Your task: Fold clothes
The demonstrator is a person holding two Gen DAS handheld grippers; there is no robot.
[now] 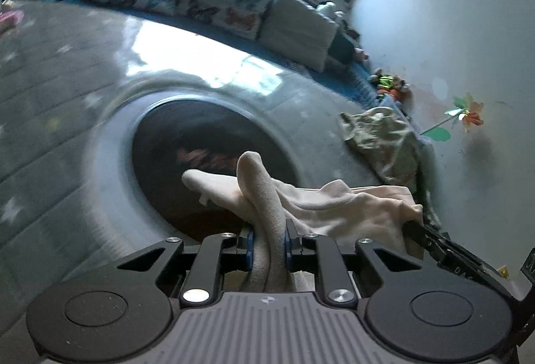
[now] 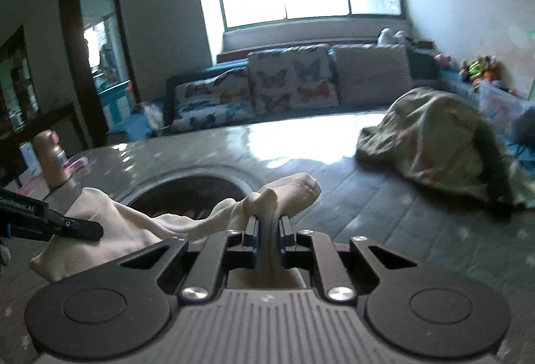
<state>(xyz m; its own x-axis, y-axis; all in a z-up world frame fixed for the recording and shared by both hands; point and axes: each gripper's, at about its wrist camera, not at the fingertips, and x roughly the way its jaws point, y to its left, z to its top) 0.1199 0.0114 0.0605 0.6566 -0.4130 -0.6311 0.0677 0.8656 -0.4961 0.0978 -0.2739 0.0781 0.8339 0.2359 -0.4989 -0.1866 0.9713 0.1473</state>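
A cream-white garment [image 1: 334, 206] hangs stretched between my two grippers above the grey table [image 1: 67, 103]. My left gripper [image 1: 269, 238] is shut on one bunched end of it; the cloth pokes up past the fingers. My right gripper [image 2: 267, 226] is shut on the other end [image 2: 287, 193]. In the left wrist view the right gripper [image 1: 414, 228] shows at the right edge, clamped on the cloth. In the right wrist view the left gripper [image 2: 87, 228] shows at the left, clamped on the cloth [image 2: 110, 223].
The table has a dark round inset [image 1: 207, 156] under the garment. A crumpled green garment [image 2: 444, 143] lies at the table's far right. A pink bottle [image 2: 50, 160] stands at the left edge. A sofa with butterfly cushions [image 2: 287, 79] lies beyond.
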